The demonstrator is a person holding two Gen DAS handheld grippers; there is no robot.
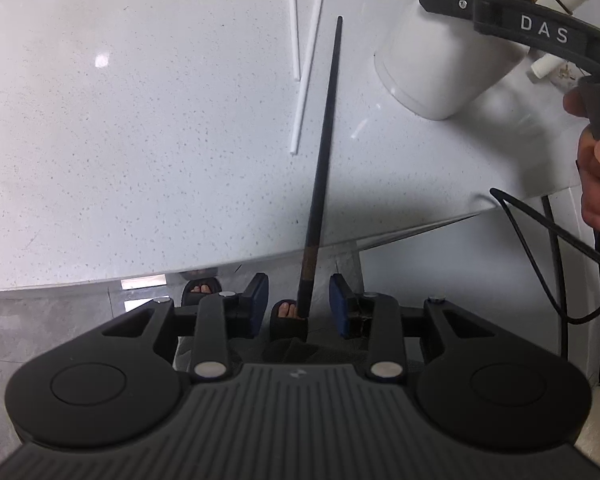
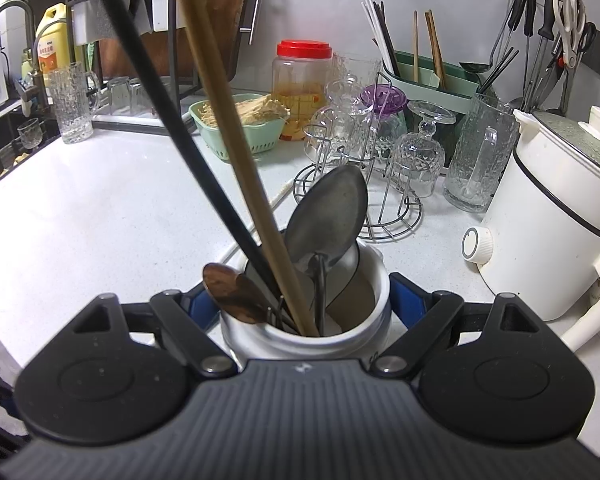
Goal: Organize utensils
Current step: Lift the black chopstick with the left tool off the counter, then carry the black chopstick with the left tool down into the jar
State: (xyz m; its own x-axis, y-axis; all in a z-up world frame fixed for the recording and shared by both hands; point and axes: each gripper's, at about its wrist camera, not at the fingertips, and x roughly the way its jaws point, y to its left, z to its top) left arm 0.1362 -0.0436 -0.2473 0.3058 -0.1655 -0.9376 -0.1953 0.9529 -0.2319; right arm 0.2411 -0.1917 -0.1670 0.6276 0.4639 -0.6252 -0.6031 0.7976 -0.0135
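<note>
My left gripper [image 1: 299, 306] is open, just off the counter's front edge. The thick end of a dark chopstick [image 1: 324, 140] sits between its blue pads without touching either, and the rest of it stretches out over the white counter [image 1: 140, 140]. Two white chopsticks [image 1: 306, 80] lie beside it. My right gripper [image 2: 304, 304] is shut on a white utensil holder [image 2: 340, 344], which stands on the counter. In it are a black chopstick [image 2: 172, 120], a wooden chopstick [image 2: 228, 132], a large grey spoon [image 2: 328, 212] and a copper spoon [image 2: 228, 292]. The left wrist view shows the holder [image 1: 440, 60] at upper right.
Behind the holder stand a wire rack of upturned glasses [image 2: 364, 148], a green basket [image 2: 244, 128], a red-lidded jar [image 2: 302, 80] and a green drainer with chopsticks [image 2: 432, 76]. A white electric pot [image 2: 548, 216] is on the right. Cables [image 1: 556, 260] hang past the counter edge by a hand [image 1: 596, 176].
</note>
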